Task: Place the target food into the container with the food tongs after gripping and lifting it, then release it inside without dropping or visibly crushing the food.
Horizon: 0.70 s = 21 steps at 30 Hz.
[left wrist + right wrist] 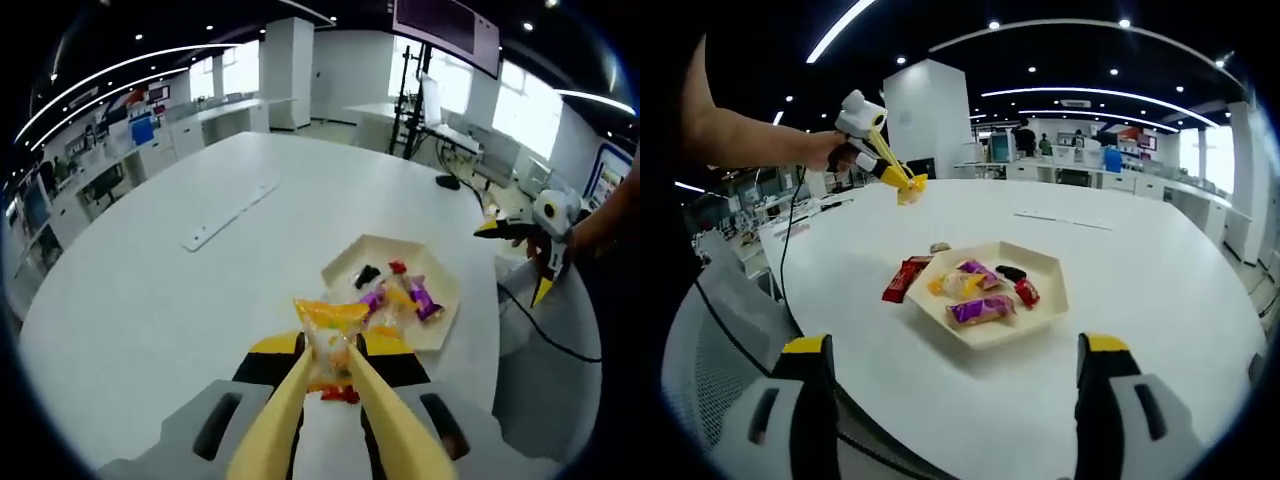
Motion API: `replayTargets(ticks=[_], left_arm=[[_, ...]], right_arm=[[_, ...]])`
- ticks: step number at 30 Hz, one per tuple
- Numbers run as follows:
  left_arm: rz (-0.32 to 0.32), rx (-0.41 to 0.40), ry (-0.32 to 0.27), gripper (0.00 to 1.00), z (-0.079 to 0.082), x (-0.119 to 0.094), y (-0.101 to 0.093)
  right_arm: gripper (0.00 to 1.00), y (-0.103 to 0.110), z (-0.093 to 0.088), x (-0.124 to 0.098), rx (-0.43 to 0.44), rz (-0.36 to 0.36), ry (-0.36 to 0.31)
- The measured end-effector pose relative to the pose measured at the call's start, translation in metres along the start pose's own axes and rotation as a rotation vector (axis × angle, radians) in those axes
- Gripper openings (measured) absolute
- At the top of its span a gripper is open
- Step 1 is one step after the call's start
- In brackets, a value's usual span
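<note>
Tongs (335,385) in left gripper (330,400) clamp a yellow snack packet (328,345), lifted at tray's (440,335) seven o'clock; release pending. Right gripper (955,400): jaws wide apart, empty.

Place: we see a big open office or lab.
Table: a big white round table (200,290).
Lights: long strip lights (1110,95) above us.
Back: white desks (215,115), big windows (520,100).

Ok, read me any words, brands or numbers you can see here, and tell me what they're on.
Nothing readable.
Snack wrappers in the tray: print too small and blurred.
Packet held in the yellow tongs: print blurred.
Red packet beside the tray: blurred.
Distant wall signs: too small.
</note>
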State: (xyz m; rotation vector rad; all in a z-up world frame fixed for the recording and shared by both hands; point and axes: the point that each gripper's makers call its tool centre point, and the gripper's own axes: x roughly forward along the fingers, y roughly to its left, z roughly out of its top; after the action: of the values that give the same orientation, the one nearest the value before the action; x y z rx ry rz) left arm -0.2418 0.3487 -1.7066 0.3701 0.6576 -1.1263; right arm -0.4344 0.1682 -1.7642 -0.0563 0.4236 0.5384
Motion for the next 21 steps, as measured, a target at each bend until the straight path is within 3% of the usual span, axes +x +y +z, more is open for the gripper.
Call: replayTargets(ticks=[7,21], left_arm=[[-0.012,0.012,-0.010,0.17,0.012,0.011,-0.009],[-0.058,0.058,-0.007,0.17,0.040,0.040,-0.038]], right_arm=[[1.00,0.006,-0.001,0.003,-0.005,0.031,0.010],[1.00,0.004,0.003,0.002,0.000,0.022,-0.016]])
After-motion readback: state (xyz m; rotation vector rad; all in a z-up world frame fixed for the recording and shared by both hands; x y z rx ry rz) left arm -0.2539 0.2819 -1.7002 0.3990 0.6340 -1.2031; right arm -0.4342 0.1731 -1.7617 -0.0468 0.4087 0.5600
